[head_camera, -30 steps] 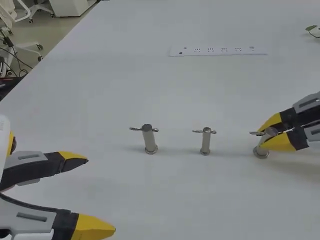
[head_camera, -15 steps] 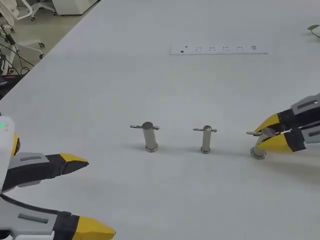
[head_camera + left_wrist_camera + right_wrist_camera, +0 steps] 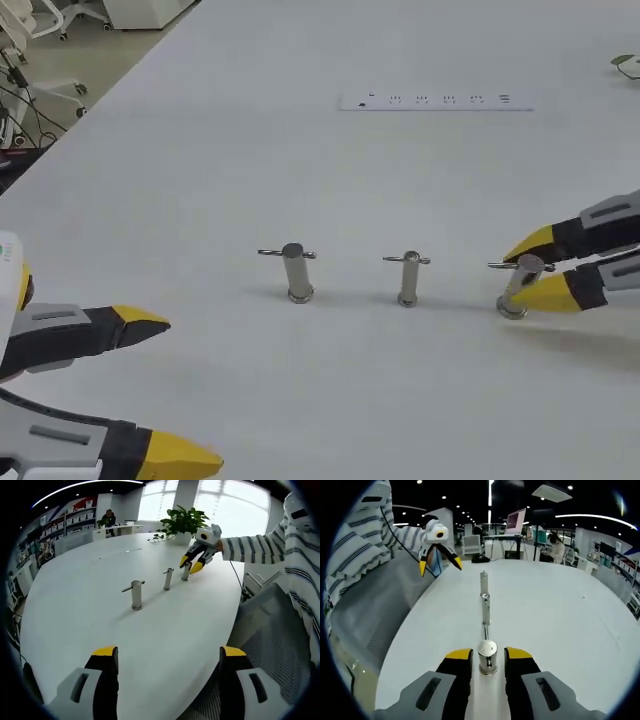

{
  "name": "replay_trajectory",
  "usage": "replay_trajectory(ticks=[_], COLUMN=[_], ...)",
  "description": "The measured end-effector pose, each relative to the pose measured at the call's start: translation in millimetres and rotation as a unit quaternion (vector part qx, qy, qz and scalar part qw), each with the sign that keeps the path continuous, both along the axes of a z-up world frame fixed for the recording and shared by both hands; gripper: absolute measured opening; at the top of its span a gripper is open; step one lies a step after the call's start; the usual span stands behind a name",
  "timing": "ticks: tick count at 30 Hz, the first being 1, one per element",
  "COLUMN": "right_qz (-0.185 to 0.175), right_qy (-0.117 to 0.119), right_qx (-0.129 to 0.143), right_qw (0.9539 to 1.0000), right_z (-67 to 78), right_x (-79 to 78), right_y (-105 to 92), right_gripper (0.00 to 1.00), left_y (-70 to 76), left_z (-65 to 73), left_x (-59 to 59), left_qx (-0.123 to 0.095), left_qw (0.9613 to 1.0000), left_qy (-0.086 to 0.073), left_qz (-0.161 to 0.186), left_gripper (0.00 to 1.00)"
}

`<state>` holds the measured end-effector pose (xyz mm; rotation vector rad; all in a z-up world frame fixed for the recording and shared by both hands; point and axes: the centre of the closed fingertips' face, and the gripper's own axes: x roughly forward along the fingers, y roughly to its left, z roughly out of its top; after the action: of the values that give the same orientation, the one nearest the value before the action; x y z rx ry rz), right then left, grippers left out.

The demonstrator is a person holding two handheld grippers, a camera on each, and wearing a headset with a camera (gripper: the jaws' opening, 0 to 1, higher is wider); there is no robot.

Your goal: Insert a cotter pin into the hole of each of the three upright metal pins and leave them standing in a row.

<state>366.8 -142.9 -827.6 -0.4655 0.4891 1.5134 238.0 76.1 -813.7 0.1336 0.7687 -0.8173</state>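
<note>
Three upright metal pins stand in a row on the white table, each with a cotter pin through its top: the left pin (image 3: 297, 275), the middle pin (image 3: 408, 280) and the right pin (image 3: 518, 290). My right gripper (image 3: 524, 276) reaches in from the right, one jaw on each side of the right pin. In the right gripper view a thin gap shows on both sides of that pin (image 3: 487, 652), so the gripper is open. My left gripper (image 3: 195, 392) hangs wide open at the lower left with nothing between its jaws, well short of the left pin (image 3: 136, 594).
A white power strip (image 3: 436, 101) lies flat at the far side of the table. The table's left edge runs diagonally past office chairs (image 3: 30, 60) on the floor. A potted plant (image 3: 184, 522) stands at the table's far end.
The right gripper's jaws have parted slightly around the right pin, which sits a touch further left. The left gripper and the other two pins hold their places.
</note>
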Motion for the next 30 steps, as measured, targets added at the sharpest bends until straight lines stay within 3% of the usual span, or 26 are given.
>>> replay_trajectory(ticks=[6,8,13,15,21,23,25,30], right_qz=[-0.043,-0.054,-0.087,-0.108,-0.14,-0.162,-0.169,-0.185], right_qy=[0.016,0.034,0.019,0.028,0.027,0.028,0.021,0.035], right_qx=[0.021,0.033,0.045,0.054,0.072,0.083,0.09,0.097], right_qw=[0.9987,0.9974,0.995,0.9923,0.9872,0.983,0.9814,0.9773], right_z=[9.1,13.4,25.1,30.6,46.2,51.9,56.4,56.1], right_x=[3.8,0.6,-0.9,-3.0,-23.8,-27.8,-35.2,-58.7], right_y=[-4.8,-5.1,-5.0,-3.9,-0.7,0.6,2.5,10.1], right_gripper=[0.36,0.41,0.53,0.59,0.81,0.83,0.84,0.88], left_y=[0.8,1.5,-0.7,-2.8,-6.1,-7.1,-8.0,-4.6], left_z=[3.5,4.1,9.0,10.8,18.4,20.1,22.2,22.5], left_x=[-0.3,2.0,7.6,7.6,13.9,14.0,12.9,12.1], left_qx=[-0.009,-0.006,-0.015,-0.019,-0.033,-0.038,-0.042,-0.043], left_qw=[0.9999,0.9999,0.9996,0.9994,0.9984,0.998,0.9973,0.9971], left_qy=[-0.008,-0.013,-0.025,-0.028,-0.047,-0.049,-0.058,-0.061], left_qz=[0.0,0.0,-0.001,-0.007,-0.006,-0.008,-0.014,-0.009], left_gripper=[0.82,0.85,0.88,0.85,0.89,0.9,0.89,0.95])
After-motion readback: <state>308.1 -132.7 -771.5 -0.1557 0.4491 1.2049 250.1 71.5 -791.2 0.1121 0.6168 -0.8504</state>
